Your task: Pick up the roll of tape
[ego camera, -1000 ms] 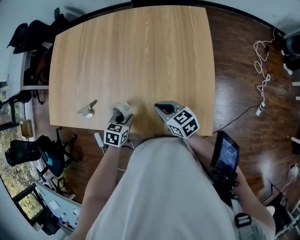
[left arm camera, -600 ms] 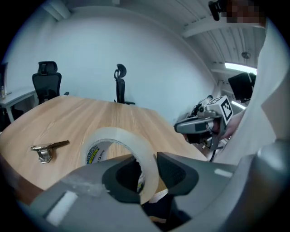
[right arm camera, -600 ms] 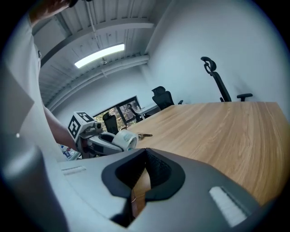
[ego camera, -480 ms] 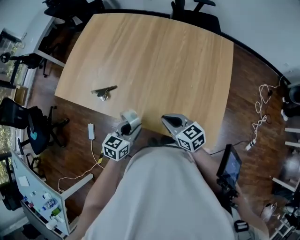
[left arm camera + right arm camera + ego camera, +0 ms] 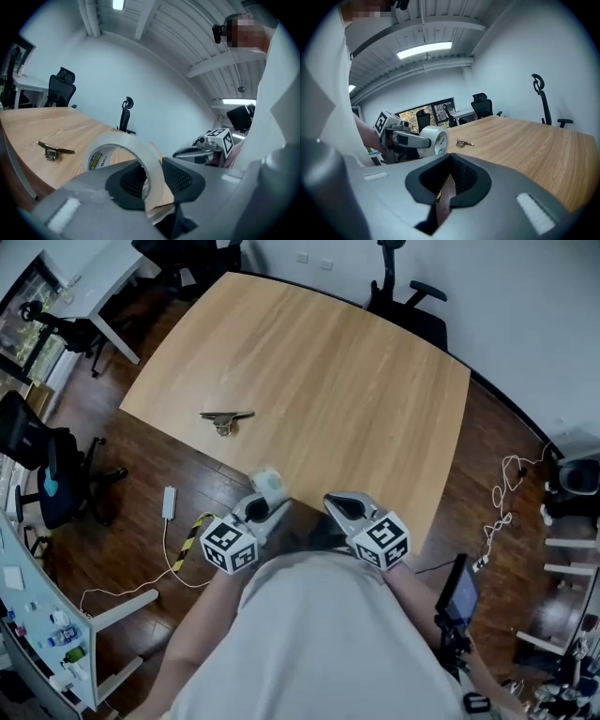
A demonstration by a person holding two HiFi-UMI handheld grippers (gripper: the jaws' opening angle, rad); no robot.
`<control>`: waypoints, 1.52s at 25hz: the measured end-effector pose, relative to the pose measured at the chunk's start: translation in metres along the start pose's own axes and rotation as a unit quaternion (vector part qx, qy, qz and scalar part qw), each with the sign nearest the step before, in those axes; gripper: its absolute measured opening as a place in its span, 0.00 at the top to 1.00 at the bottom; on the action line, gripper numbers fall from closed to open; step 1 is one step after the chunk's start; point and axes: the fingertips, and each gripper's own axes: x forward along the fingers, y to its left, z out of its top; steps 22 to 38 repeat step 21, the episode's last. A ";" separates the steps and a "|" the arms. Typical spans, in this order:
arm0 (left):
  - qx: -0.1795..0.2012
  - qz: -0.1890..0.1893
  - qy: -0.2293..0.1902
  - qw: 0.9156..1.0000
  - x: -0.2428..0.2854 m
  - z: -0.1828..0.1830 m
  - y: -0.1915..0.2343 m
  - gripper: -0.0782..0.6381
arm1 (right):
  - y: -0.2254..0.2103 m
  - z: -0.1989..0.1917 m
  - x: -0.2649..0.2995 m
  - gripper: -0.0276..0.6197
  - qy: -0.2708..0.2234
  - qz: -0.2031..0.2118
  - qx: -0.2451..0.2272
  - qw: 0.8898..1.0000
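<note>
tape (image 5: 123, 141) lower rim hidden behind jaws | left gripper (image 5: 262, 501) clamped across tape wall, raised just off table (image 5: 356, 381) near edge | right gripper (image 5: 442, 190) pinched shut, empty, at same edge

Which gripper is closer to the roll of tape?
Left. The left gripper is clamped on the roll of tape; the right gripper sits to its right, apart.

One roll of tape (image 5: 267, 481), one small metal piece (image 5: 225, 419) and one counter (image 5: 328, 381) are in view. There are two grippers: one left gripper (image 5: 265, 495) and one right gripper (image 5: 336, 503).
</note>
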 end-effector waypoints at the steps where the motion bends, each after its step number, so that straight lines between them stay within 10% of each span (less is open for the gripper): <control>1: 0.000 -0.004 -0.005 1.000 -0.002 0.001 -0.003 0.73 | 0.004 0.002 -0.002 0.95 -0.001 -0.001 -0.001 1.000; 38: 0.011 -0.042 -0.016 0.999 -0.042 -0.030 -0.038 0.73 | 0.053 -0.020 -0.005 0.95 0.010 -0.018 -0.042 0.999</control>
